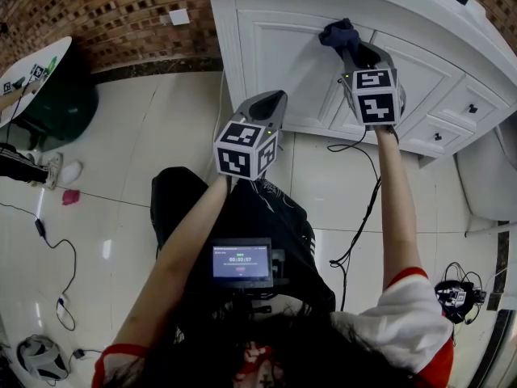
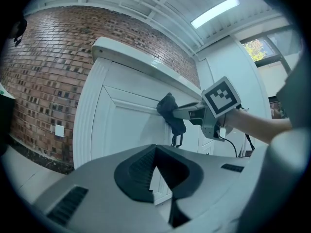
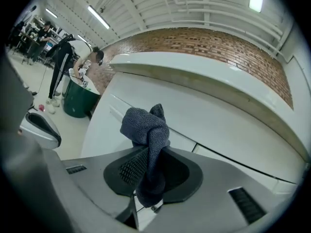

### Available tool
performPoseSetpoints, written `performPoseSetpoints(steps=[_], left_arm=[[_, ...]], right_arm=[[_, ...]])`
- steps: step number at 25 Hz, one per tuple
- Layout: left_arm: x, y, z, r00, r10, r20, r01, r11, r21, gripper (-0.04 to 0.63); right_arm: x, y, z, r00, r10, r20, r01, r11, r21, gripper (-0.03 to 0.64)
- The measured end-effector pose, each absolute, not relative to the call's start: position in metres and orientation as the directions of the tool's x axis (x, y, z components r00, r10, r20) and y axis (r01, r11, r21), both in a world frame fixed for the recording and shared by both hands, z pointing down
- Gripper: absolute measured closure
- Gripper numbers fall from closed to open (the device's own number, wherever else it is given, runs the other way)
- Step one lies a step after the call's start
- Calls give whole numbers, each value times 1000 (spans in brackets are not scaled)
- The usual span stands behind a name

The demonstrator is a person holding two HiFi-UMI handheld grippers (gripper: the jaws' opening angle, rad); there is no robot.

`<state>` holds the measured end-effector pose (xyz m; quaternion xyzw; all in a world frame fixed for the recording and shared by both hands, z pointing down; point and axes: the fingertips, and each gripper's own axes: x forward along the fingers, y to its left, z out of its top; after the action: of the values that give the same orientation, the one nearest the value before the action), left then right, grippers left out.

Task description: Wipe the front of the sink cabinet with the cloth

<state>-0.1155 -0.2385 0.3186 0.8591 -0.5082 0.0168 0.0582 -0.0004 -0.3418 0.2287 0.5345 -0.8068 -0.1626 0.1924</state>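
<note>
The white sink cabinet (image 1: 283, 63) fills the top of the head view, with a panelled door facing me. My right gripper (image 1: 349, 48) is shut on a dark blue cloth (image 1: 338, 33), whose bunched end presses on the door's upper rail. In the right gripper view the cloth (image 3: 146, 130) hangs knotted between the jaws of the right gripper (image 3: 148, 154), against the cabinet (image 3: 218, 125). My left gripper (image 1: 275, 99) hovers lower left, short of the door, shut and empty. The left gripper view shows the left gripper (image 2: 155, 152), the cabinet (image 2: 121, 125), the cloth (image 2: 170, 111) and the right gripper (image 2: 182, 113).
Drawers with dark knobs (image 1: 472, 108) lie at the cabinet's right. A black cable (image 1: 355, 225) trails over the tiled floor below the right arm. A green bin (image 1: 56, 103) and a round white table (image 1: 32, 71) stand left, by a brick wall (image 1: 121, 14). A person (image 3: 63, 67) stands far off.
</note>
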Motion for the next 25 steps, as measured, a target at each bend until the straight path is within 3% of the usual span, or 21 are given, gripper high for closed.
performPoseSetpoints(steps=[25], left_arm=[[-113, -251, 385, 483, -848, 215, -875, -475, 94, 560]], right_arm=[[12, -359, 509, -255, -804, 538, -809, 482, 336, 532]])
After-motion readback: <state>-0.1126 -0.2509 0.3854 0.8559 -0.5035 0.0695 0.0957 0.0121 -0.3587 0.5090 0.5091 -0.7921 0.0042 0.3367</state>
